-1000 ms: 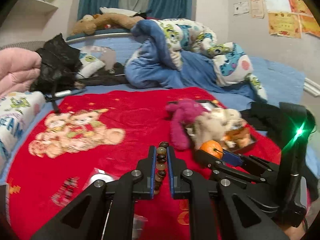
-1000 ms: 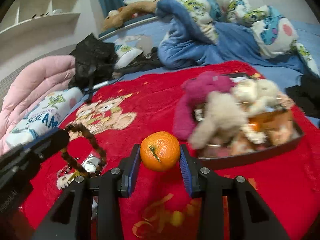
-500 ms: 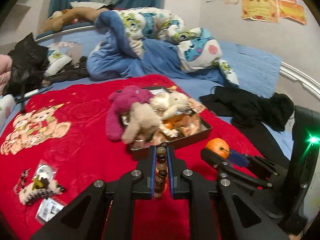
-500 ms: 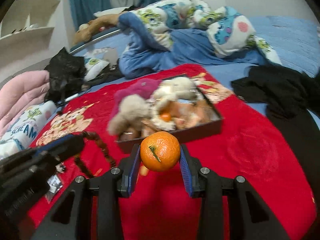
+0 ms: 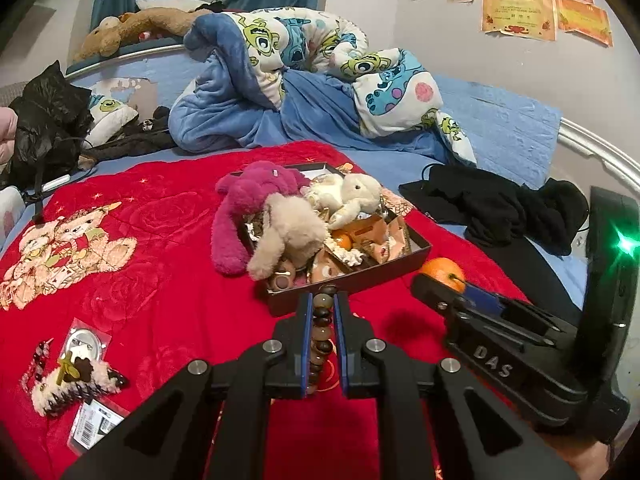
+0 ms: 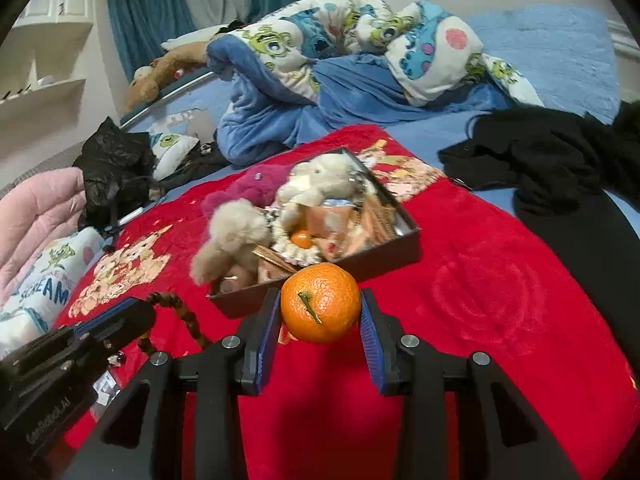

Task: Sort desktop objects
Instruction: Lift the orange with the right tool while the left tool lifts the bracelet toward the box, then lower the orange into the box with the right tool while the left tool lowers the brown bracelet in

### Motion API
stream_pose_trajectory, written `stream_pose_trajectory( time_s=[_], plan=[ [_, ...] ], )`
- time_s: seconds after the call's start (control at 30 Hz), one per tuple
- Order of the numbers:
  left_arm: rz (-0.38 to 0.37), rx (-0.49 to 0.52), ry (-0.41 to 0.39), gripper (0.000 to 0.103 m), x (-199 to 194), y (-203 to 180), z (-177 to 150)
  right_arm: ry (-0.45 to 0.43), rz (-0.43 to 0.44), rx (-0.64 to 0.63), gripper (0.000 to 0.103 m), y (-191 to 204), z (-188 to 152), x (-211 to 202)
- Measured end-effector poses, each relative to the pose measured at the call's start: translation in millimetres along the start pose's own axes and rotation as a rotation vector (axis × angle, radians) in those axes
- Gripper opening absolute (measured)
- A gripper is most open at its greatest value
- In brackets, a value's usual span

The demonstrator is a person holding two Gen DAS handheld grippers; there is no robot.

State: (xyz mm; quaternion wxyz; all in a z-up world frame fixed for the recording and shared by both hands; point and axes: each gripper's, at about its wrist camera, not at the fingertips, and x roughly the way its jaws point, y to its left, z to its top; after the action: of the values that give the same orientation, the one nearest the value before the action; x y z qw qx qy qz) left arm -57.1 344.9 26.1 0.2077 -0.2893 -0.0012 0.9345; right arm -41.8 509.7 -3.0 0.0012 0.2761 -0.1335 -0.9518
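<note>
Both grippers are swinging over to the box [image 5: 416, 258] now just ahead of the jaws, left gripper [image 5: 322, 314] clamping the bead bracelet [image 5: 322, 322], right gripper [image 6: 320, 312] clamping the tangerine [image 6: 320, 302], drop-off looking next.

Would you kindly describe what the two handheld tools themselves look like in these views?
Both are matte black plastic with angular, triangular-cutout linkages and silver pivot bolts. The left tool and right tool have blue ribbed pads on their fingers. The right tool's body bears raised "DAS" lettering and a green light; the left's side carries faint lettering. No sleeves or cables show.
</note>
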Motion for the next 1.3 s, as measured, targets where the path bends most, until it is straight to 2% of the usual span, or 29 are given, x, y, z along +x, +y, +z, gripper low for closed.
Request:
stream_pose_trajectory(
  time_s=[0.1,0.37,0.5,0.57,0.87,0.97,1.1,1.3],
  plan=[
    [0.001,0.01,-0.005,0.011,2,4,2,-0.004,0.031,-0.001,0.037,9,0,13],
    [0.011,-0.026,-0.005,0.011,10,21,18,0.025,0.018,-0.072,0.037,28,1,44],
    [0.048,0.015,-0.022,0.011,16,16,30,0.025,0.021,-0.07,0.037,28,6,54],
    [0.038,0.023,-0.025,0.011,21,13,35,0.018,0.025,-0.06,0.037,27,10,58],
    [0.059,0.073,-0.036,0.011,56,6,66,0.017,0.01,-0.037,0.037,13,16,81],
    [0.035,0.049,-0.028,0.011,68,12,74,0.001,0.019,-0.012,0.037,4,22,84],
    [0.044,0.047,-0.011,0.011,91,17,73,0.022,-0.004,-0.031,0.037,0,28,97],
    [0.046,0.063,0.022,0.011,124,19,72,0.035,0.008,-0.016,0.037,-8,35,114]
  ],
)
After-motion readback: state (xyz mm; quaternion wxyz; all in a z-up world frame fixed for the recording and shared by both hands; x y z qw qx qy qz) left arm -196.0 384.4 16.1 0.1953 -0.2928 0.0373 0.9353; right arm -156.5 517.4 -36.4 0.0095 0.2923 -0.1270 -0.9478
